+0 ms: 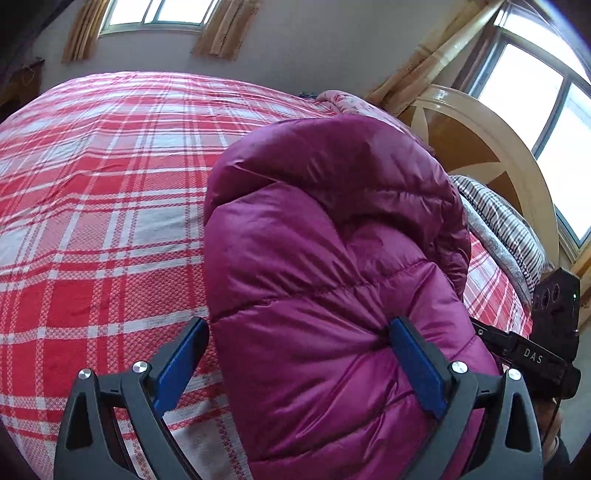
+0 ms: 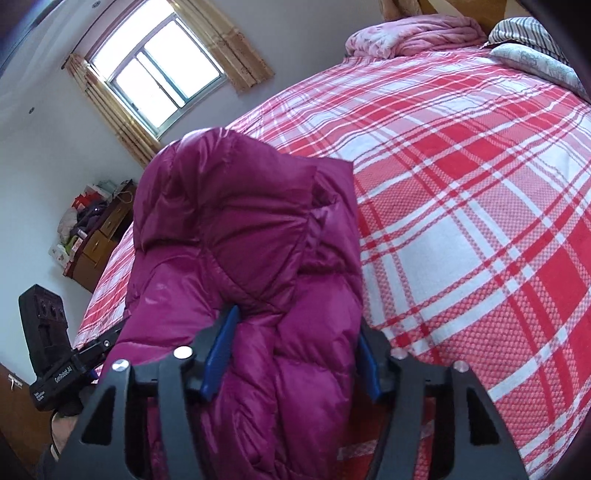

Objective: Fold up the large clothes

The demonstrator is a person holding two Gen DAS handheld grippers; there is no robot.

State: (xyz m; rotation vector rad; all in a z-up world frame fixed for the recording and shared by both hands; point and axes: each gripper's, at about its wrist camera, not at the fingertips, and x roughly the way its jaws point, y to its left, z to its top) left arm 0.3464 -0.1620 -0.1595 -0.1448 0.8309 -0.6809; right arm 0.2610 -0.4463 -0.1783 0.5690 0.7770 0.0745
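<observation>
A magenta quilted down jacket [image 1: 332, 258] is bunched into a tall fold over the red plaid bed [image 1: 92, 184]. My left gripper [image 1: 299, 354] has its jaws spread wide, and the jacket's bulk fills the gap between the blue pads [image 1: 415, 363]. In the right wrist view the jacket [image 2: 240, 240] rises between the blue pads [image 2: 221, 350] of my right gripper [image 2: 295, 354], which is shut on a thick fold of it. The right gripper's body [image 1: 546, 332] shows at the jacket's right edge, and the left gripper's body [image 2: 51, 347] at its left.
The plaid bed [image 2: 480, 184] stretches wide around the jacket. A pink quilt [image 2: 413, 35] and striped pillows [image 2: 532, 33] lie at the head by the wooden headboard [image 1: 480, 140]. A wooden dresser [image 2: 99, 243] with clutter stands by the wall. Curtained windows [image 2: 155, 70] are behind.
</observation>
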